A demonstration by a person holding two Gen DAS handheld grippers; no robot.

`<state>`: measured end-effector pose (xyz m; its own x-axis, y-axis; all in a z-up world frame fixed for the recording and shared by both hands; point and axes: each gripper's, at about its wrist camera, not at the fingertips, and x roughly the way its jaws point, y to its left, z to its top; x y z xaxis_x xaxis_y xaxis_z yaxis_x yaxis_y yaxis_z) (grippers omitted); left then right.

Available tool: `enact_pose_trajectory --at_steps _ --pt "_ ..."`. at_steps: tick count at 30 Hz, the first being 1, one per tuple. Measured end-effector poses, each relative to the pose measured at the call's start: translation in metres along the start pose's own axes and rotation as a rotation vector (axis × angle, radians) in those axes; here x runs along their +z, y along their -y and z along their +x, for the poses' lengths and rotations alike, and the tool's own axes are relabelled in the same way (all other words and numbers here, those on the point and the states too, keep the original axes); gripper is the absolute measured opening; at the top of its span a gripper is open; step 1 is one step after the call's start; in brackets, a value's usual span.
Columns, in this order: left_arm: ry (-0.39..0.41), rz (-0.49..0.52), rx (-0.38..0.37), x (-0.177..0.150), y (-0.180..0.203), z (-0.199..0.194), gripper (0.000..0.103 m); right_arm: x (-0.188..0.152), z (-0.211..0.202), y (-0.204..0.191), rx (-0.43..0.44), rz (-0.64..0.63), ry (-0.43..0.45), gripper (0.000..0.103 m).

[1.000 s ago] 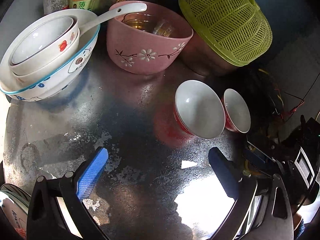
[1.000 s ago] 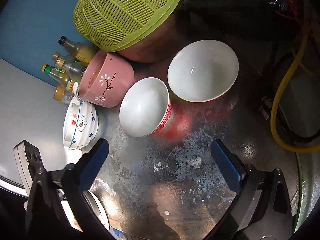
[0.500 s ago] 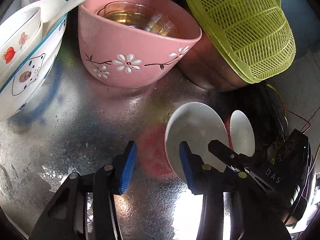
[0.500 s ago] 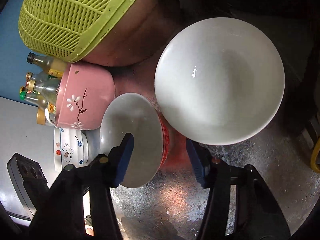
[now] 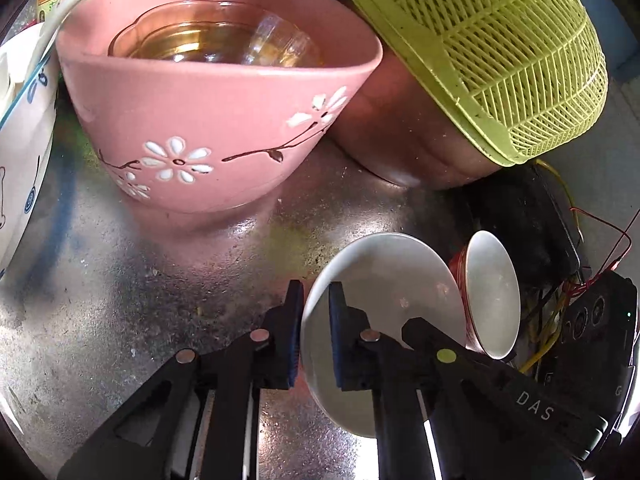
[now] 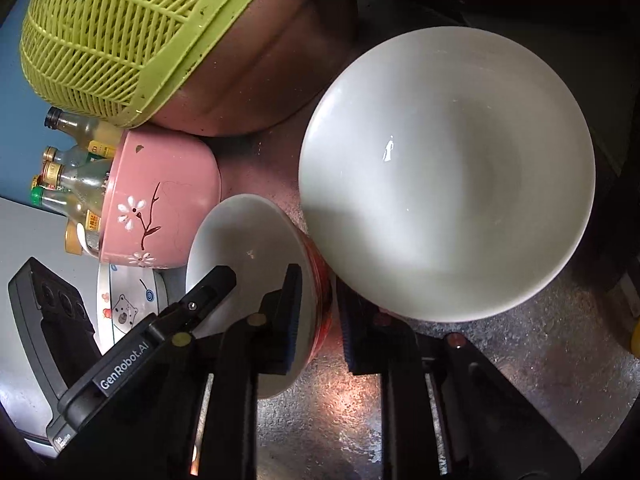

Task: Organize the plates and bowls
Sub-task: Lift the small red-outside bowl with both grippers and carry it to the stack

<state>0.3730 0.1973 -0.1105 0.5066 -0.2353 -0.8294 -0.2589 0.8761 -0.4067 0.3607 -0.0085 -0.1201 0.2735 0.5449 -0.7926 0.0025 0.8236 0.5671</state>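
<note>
Red-sided white ceramic bowl (image 5: 392, 280), lower centre | left gripper (image 5: 315, 300), right gripper (image 6: 318, 304) had just closed, pinching opposite rims | best lifted level, together

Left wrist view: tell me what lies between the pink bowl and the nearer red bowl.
Only bare, scuffed metal tabletop separates the pink bowl from the nearer red bowl; the left wrist view shows it.

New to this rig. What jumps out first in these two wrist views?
Both grippers are on one red bowl on the metal table. The left gripper pinches its left rim and the right gripper its right wall, and both sets of jaws have just been closing on it. Behind it stand a pink bowl holding glassware and a tipped green basket. A white bowl sits close on its right.
</note>
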Motion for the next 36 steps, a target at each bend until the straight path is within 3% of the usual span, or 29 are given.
enact_pose_trajectory --at_steps 16,36 --pt "0.030 0.025 0.030 -0.056 -0.005 -0.056 0.007 -0.044 -0.026 -0.011 0.004 -0.093 -0.005 0.017" --pt "0.072 0.019 0.052 -0.158 0.014 -0.148 0.007 -0.132 -0.109 -0.012 0.060 -0.196 -0.040 0.017"
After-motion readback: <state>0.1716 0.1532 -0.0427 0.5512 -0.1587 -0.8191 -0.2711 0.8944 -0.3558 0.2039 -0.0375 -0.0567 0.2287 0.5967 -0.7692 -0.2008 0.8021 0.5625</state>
